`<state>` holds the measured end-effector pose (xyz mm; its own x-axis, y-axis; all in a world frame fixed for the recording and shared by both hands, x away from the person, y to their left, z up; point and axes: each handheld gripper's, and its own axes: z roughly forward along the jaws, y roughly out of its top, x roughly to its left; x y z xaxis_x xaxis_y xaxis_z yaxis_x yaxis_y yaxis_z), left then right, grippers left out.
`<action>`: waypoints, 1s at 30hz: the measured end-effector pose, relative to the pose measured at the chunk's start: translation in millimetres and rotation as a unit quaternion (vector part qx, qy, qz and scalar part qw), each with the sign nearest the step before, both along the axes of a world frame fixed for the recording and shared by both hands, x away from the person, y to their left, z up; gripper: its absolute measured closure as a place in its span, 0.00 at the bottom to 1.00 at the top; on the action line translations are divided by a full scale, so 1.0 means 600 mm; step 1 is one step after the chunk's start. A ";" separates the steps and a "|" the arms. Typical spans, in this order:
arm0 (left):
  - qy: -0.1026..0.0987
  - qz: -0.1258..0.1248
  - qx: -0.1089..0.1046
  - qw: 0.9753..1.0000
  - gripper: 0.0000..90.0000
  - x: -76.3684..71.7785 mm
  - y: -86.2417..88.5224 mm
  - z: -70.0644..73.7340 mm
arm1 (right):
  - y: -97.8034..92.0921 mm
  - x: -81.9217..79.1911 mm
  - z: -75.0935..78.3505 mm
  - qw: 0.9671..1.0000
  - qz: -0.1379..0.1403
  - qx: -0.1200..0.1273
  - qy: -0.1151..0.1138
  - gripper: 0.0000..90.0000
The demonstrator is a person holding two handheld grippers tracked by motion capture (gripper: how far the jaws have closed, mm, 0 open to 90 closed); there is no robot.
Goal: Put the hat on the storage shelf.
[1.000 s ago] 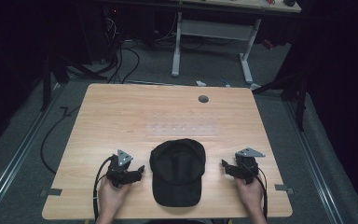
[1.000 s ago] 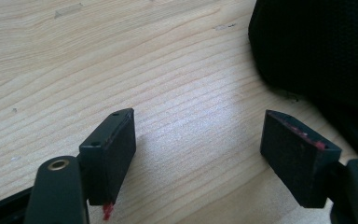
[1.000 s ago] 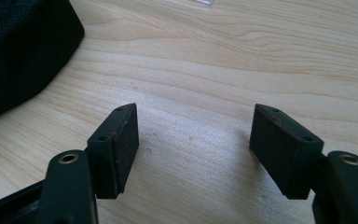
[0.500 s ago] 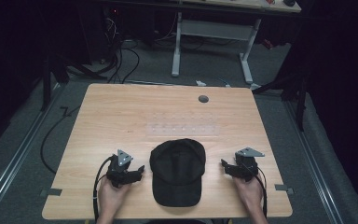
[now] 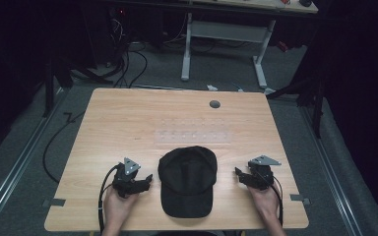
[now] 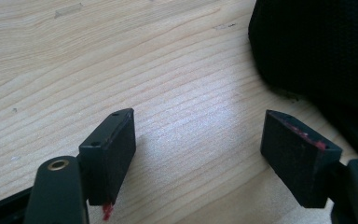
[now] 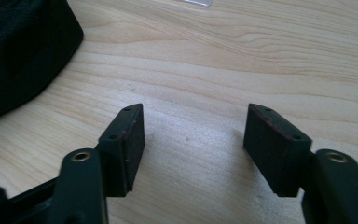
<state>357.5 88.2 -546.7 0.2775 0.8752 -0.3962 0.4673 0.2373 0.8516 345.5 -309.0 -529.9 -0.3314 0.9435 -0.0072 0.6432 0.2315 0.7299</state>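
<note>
High view: almost nothing has changed over the last second; the cap [image 5: 187,180] lies in the same spot at the near middle of the table [image 5: 128,118], brim toward the person, and both grippers rest on the wood at either side of it as before. The left gripper [image 5: 146,180] sits just left of the cap, its tips near the crown but apart from it; the right gripper [image 5: 239,174] sits a little farther off on the other side, and its hand has shifted only slightly. Left gripper view shows the 2 jaws spread wide over bare wood with nothing between them, the cap's black fabric [image 6: 317,51] close beyond the right-hand jaw. Right gripper view shows the same wide stance, empty, with the cap [image 7: 23,51] off to the upper left. Beyond the cap lies a clear strip [image 5: 194,137] flat on the table, and farther back a grey grommet [image 5: 214,104]. Nothing lies between either gripper and the cap.
</note>
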 end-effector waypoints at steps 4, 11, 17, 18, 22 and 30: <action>0.001 0.001 -0.002 1.000 0.30 0.000 0.001 0.000 | -0.001 -0.008 0.007 1.000 0.006 0.010 0.003 0.48; 0.001 0.001 -0.002 1.000 0.30 0.000 0.001 0.000 | -0.006 -0.024 0.024 0.999 0.017 0.038 0.013 0.53; 0.001 0.000 -0.003 1.000 0.30 0.000 0.001 0.000 | 0.004 -0.036 0.035 0.999 0.025 0.039 0.009 0.53; 0.001 0.000 -0.003 1.000 0.31 0.000 0.001 0.000 | 0.004 -0.036 0.035 0.999 0.025 0.039 0.009 0.53; 0.001 0.001 -0.003 1.000 0.31 0.000 0.001 0.000 | 0.013 -0.043 0.043 0.998 0.032 0.045 0.011 0.53; 0.000 0.001 -0.002 1.000 0.30 0.000 0.001 0.000 | 0.043 -0.051 0.063 0.996 0.071 0.052 -0.001 0.54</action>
<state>357.5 88.5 -546.6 0.2755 0.8742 -0.3999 0.4672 0.2418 0.8504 314.8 -283.4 -492.3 -0.4617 0.8826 0.0880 0.6078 0.2426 0.7561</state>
